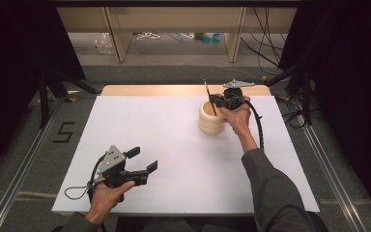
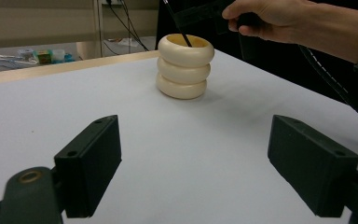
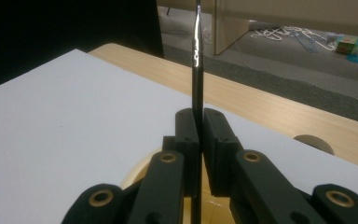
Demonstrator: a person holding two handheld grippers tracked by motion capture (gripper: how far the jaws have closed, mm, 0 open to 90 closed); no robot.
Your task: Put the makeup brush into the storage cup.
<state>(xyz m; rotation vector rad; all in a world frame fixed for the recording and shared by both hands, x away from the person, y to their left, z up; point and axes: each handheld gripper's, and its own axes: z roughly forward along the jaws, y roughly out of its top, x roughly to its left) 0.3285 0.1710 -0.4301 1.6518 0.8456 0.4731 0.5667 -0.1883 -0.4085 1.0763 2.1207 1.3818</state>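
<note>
I am holding a black pen (image 1: pixel 209 100) clamped in my right tongs (image 1: pixel 216 100), lowering it into the cream ringed holder (image 1: pixel 211 118); release remaining; left tongs (image 1: pixel 144 160) idling apart.

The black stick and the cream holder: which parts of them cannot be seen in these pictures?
- Lower end of the black stick: in the high view and the left gripper view it goes into the cream holder, whose wall hides it.
- Upper end of the stick: cut off by the top edge in the right gripper view.
- Inside bottom of the holder: hidden by its rim in all views.
- Holder in the right gripper view: mostly covered by the right hand-held gripper.
</note>
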